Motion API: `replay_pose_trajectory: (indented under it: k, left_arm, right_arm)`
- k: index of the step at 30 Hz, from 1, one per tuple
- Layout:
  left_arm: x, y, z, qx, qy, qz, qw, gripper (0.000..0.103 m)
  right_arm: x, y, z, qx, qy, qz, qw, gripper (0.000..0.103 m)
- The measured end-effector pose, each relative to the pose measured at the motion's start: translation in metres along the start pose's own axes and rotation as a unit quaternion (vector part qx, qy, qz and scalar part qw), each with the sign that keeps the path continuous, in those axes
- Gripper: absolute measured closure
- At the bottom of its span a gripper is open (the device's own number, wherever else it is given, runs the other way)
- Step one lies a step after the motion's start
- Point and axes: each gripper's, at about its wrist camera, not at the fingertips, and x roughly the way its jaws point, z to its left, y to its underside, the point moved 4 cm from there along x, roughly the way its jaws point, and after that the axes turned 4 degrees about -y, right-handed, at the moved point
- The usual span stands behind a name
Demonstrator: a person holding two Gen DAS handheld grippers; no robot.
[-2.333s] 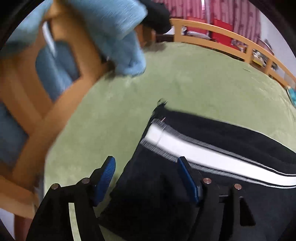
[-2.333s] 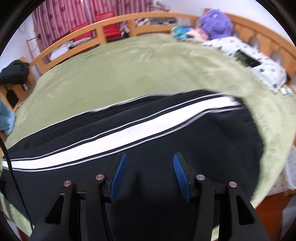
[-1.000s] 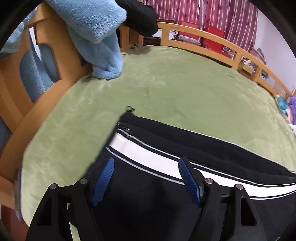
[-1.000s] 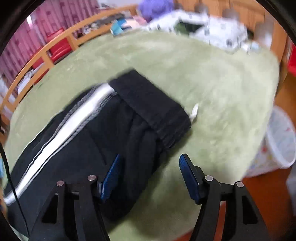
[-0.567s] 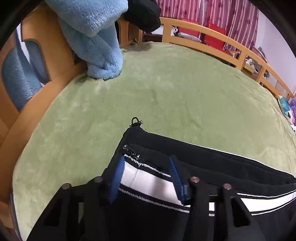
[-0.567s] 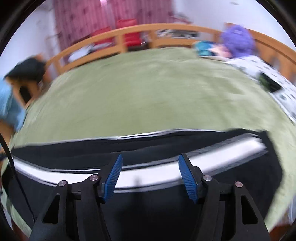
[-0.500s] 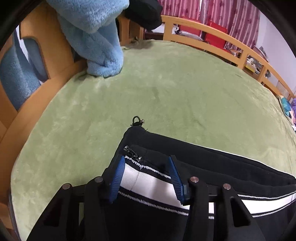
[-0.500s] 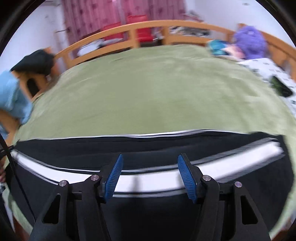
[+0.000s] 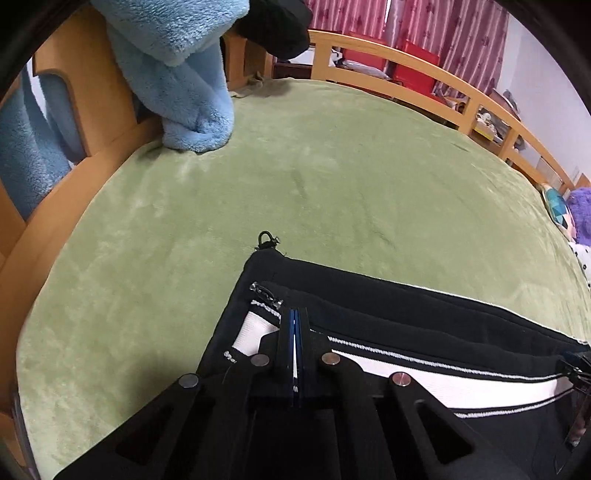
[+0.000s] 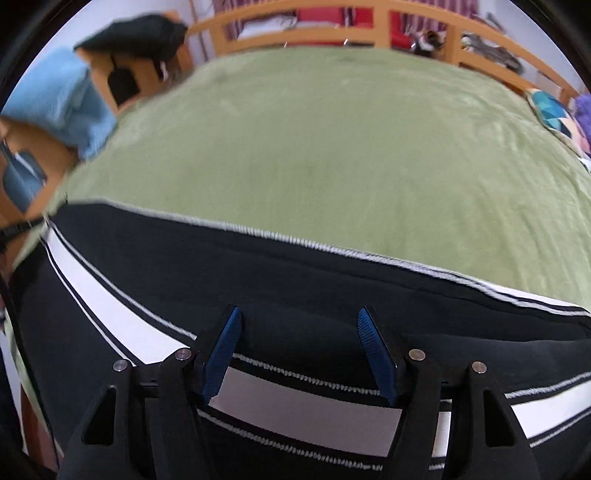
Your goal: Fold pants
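Black pants point(image 9: 406, 332) with a broad white side stripe lie flat along the near edge of a green bed cover point(image 9: 295, 166). My left gripper point(image 9: 294, 325) is shut on the leg end, at the white stripe beside the ankle zipper, with a sliver of white cloth between the blue pads. In the right wrist view the pants point(image 10: 295, 280) run across the lower frame. My right gripper point(image 10: 299, 332) hovers over their middle with its jaws opening. The pads point(image 10: 221, 350) stand wide apart, with the stripe below them and nothing pinched.
A blue fleece blanket point(image 9: 184, 74) and a black garment point(image 9: 277, 22) hang over the wooden bed end at the left. A wooden rail point(image 9: 443, 85) runs along the far side. A patterned cushion point(image 10: 550, 107) and a purple plush point(image 9: 581, 206) lie at the right.
The left jaws have shut on the leg end of the pants. The right gripper has swung from the waist end across the pants to their middle.
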Motion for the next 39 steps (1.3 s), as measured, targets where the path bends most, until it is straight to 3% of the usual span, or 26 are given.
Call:
replay_pose_trajectory:
  k: [3,6,7,8,9,10,11,13,18,20,23,26,33,39]
  left_arm:
    - [-0.006,0.001,-0.003,0.011,-0.001,-0.011,0.9999,0.101]
    - [-0.009,0.0,-0.002,0.008,0.004,-0.012,0.9999,0.097]
    - [-0.009,0.0,0.0,0.005,0.004,-0.011,0.9999,0.089]
    - [-0.009,0.0,0.003,-0.001,0.003,-0.011,0.9999,0.076]
    - [-0.009,0.0,0.006,-0.004,-0.001,-0.012,0.9999,0.069]
    - [-0.01,0.0,0.01,-0.008,-0.009,-0.016,0.9998,0.058]
    - [-0.008,-0.001,0.014,-0.011,-0.02,-0.021,0.9995,0.052]
    - [-0.001,-0.001,0.02,-0.014,-0.032,-0.017,0.9993,0.052]
    - [0.027,0.0,0.023,-0.026,-0.019,0.018,0.9993,0.054]
    - [0.035,0.002,0.02,-0.02,-0.008,0.028,0.9994,0.074]
    - [0.033,0.004,0.011,0.005,-0.012,0.021,0.9997,0.082]
    - [0.012,0.001,0.008,0.016,-0.012,-0.008,0.9998,0.083]
    - [-0.025,-0.021,0.021,-0.014,0.022,-0.049,0.9984,0.083]
    - [-0.008,-0.042,0.013,-0.017,0.02,-0.044,0.9987,0.082]
  right_arm:
    - [0.003,0.0,0.002,-0.017,-0.014,0.004,1.0,0.022]
    - [0.011,-0.002,0.008,-0.031,-0.014,0.018,0.999,0.022]
    - [0.012,-0.002,0.01,-0.038,-0.011,0.02,0.999,0.024]
    - [0.011,-0.001,0.013,-0.051,-0.01,0.018,0.998,0.038]
    - [0.01,-0.001,0.016,-0.062,-0.011,0.015,0.998,0.065]
    - [0.007,0.001,0.02,-0.072,-0.019,0.016,0.997,0.083]
    - [0.005,0.002,0.024,-0.079,-0.011,0.015,0.997,0.085]
    - [0.001,0.006,0.027,-0.09,0.003,0.011,0.996,0.092]
    - [-0.021,0.008,0.023,-0.054,-0.012,-0.03,0.998,0.096]
    - [-0.03,0.006,0.022,-0.042,-0.02,-0.044,0.998,0.096]
    - [-0.038,0.005,0.024,-0.038,-0.019,-0.056,0.998,0.096]
    - [-0.04,-0.001,0.03,-0.039,-0.015,-0.06,0.997,0.096]
    - [-0.064,-0.026,0.031,-0.035,-0.023,-0.092,0.995,0.096]
    - [-0.058,-0.049,0.022,-0.039,-0.008,-0.101,0.994,0.097]
